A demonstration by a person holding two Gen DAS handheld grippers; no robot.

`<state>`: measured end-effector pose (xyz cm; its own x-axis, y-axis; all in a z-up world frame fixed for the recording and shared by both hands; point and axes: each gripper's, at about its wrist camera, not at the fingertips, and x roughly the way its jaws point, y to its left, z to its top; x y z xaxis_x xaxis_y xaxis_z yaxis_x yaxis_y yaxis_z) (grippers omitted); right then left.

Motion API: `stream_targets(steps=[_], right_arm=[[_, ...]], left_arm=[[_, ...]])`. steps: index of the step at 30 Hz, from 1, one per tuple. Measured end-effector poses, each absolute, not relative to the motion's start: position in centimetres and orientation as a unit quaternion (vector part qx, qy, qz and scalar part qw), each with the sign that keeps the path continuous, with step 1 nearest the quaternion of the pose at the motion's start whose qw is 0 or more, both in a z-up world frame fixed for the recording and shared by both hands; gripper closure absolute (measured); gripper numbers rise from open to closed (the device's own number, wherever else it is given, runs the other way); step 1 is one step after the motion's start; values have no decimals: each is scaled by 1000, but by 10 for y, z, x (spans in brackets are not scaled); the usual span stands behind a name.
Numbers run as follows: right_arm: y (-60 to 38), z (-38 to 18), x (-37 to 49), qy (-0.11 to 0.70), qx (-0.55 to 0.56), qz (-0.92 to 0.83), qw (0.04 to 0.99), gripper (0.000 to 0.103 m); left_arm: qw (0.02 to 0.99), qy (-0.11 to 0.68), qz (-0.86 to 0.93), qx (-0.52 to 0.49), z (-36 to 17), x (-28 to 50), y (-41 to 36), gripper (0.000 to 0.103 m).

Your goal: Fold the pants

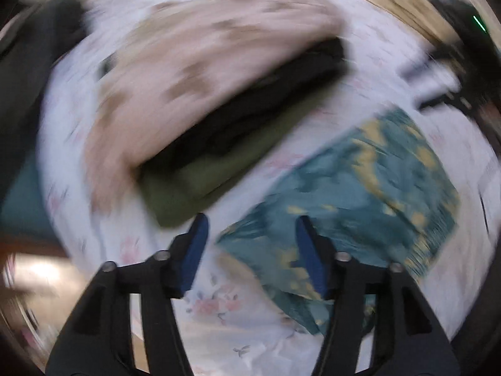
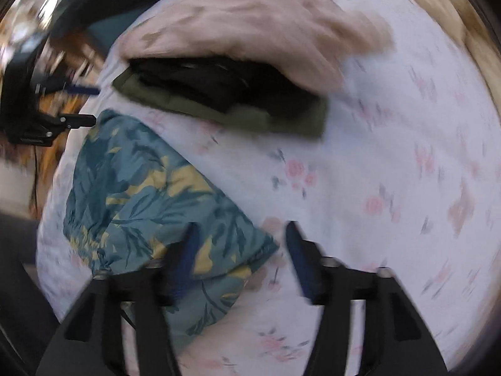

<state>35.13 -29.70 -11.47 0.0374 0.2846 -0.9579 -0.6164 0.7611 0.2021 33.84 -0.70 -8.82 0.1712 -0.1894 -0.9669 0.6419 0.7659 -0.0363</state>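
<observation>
Folded teal pants with a yellow leaf print [image 1: 360, 200] lie on a white flowered bedsheet [image 1: 238, 322]; they also show in the right wrist view [image 2: 150, 200]. My left gripper [image 1: 250, 222] is open and empty, above the sheet at the pants' near corner. My right gripper [image 2: 241, 228] is open and empty, above the pants' right corner. The left gripper shows at the far left of the right wrist view [image 2: 90, 106]. Both views are blurred by motion.
A stack of folded clothes lies behind the pants: an olive piece [image 1: 219, 172] [image 2: 281, 122] under a black piece [image 1: 266, 94] [image 2: 203, 81]. A beige patterned blanket [image 1: 203, 47] [image 2: 266, 22] is bunched beyond them. The bed edge and dark furniture lie to the left.
</observation>
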Motion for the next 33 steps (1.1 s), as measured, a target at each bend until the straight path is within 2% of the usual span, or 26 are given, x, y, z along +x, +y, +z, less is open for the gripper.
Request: stream_targets(steps=[4, 12, 17, 21, 22, 23, 24, 25, 26, 29, 32, 33], right_arm=[[-262, -121, 362, 621, -178, 369, 668, 39], [-246, -188, 354, 676, -209, 398, 583, 39], [-233, -198, 335, 651, -268, 405, 583, 31], [-219, -200, 320, 632, -314, 389, 592, 30], [-217, -200, 317, 625, -323, 384, 598, 30], [-214, -198, 311, 615, -329, 382, 606, 40], [-209, -195, 304, 601, -335, 388, 613, 51], [-205, -190, 298, 588, -341, 391, 621, 87], [-200, -184, 290, 574, -348, 384, 634, 93], [-191, -175, 267, 536, -390, 378, 646, 94], [-195, -165, 266, 540, -361, 378, 660, 94], [-198, -160, 266, 538, -349, 380, 667, 94]], left_arm=[[687, 577, -361, 254, -99, 335, -55, 45], [615, 614, -401, 288, -158, 342, -89, 45], [613, 592, -412, 322, -164, 334, -103, 45], [625, 565, -402, 358, -166, 316, -114, 45], [627, 564, -400, 359, -166, 316, -118, 49], [631, 564, -397, 355, -164, 313, -119, 55], [638, 555, -393, 361, -161, 309, -119, 74], [651, 538, -381, 377, -157, 302, -121, 86], [657, 533, -374, 380, -155, 299, -121, 88], [682, 536, -351, 351, -140, 289, -117, 87], [718, 529, -361, 271, -103, 275, -103, 87], [735, 515, -370, 241, -88, 268, -98, 81]])
